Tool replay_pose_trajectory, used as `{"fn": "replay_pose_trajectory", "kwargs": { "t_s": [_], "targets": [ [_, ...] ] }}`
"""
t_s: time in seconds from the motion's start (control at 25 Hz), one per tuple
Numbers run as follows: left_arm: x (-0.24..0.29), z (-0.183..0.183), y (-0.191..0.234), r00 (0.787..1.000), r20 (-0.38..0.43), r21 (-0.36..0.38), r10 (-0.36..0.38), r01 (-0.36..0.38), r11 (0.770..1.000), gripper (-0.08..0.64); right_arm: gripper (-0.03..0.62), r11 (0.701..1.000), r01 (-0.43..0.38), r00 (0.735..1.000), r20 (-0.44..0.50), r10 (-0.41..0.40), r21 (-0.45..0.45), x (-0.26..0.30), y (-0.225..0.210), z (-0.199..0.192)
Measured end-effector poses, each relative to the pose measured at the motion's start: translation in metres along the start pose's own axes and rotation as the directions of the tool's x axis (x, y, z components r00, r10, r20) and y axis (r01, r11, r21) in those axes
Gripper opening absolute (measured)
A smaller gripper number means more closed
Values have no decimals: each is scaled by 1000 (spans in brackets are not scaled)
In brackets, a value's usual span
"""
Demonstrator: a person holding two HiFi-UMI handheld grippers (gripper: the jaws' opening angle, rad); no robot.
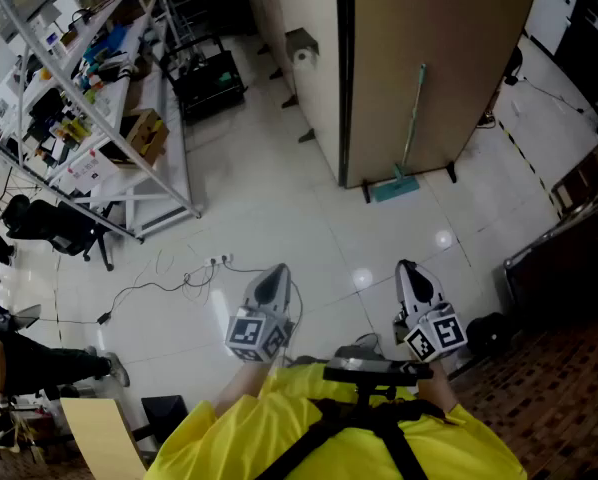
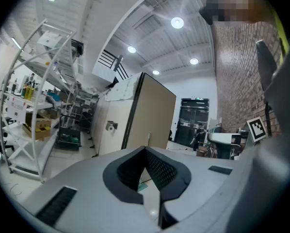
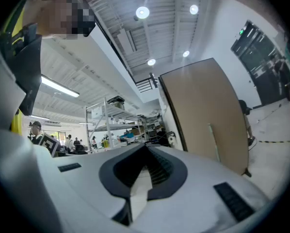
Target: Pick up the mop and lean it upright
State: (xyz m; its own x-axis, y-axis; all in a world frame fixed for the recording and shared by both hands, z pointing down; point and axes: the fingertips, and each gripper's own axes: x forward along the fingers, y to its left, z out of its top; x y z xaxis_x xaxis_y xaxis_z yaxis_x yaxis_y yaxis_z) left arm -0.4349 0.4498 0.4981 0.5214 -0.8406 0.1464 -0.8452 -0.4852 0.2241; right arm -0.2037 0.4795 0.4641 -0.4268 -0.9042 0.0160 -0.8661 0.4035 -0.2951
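- The mop (image 1: 410, 128) stands upright against the brown partition (image 1: 439, 28), its head on the floor (image 1: 279, 208) at the panel's foot.
- Your left gripper (image 1: 276, 274) and right gripper (image 1: 407, 268) hover well apart from it, jaws together, holding nothing.
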Motion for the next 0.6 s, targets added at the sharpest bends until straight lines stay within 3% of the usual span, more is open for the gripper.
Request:
{"fn": "replay_pose_trajectory", "kwargs": {
  "t_s": [0.16, 0.24, 0.36, 0.44, 0.48, 0.6],
  "targets": [
    [78, -4, -56, 1000, -1, -1, -30, 30, 1000, 4, 8, 995, 97, 995, 7, -97, -27, -33, -96, 16],
    [111, -4, -91, 996, -14, 14, -89, 89, 996, 4, 8, 985, 173, 985, 19, -172, -18, -58, -137, 25],
    [148, -2, -136, 981, -33, 50, -190, 192, 980, 4, 8, 958, 288, 957, 39, -287, -1, -104, -175, 26],
    [173, 0, -145, 981, -28, 59, -194, 195, 979, 4, 8, 937, 348, 937, 24, -349, 33, -120, -201, 15],
    [186, 2, -147, 981, -26, 67, -193, 194, 979, 5, 39, 925, 375, 926, 9, -377, 66, -125, -213, 10],
    [220, 3, -158, 974, -32, 132, -223, 225, 965, 5, 61, 899, 421, 906, -13, -422, 124, -131, -231, 11]
  ]
}}
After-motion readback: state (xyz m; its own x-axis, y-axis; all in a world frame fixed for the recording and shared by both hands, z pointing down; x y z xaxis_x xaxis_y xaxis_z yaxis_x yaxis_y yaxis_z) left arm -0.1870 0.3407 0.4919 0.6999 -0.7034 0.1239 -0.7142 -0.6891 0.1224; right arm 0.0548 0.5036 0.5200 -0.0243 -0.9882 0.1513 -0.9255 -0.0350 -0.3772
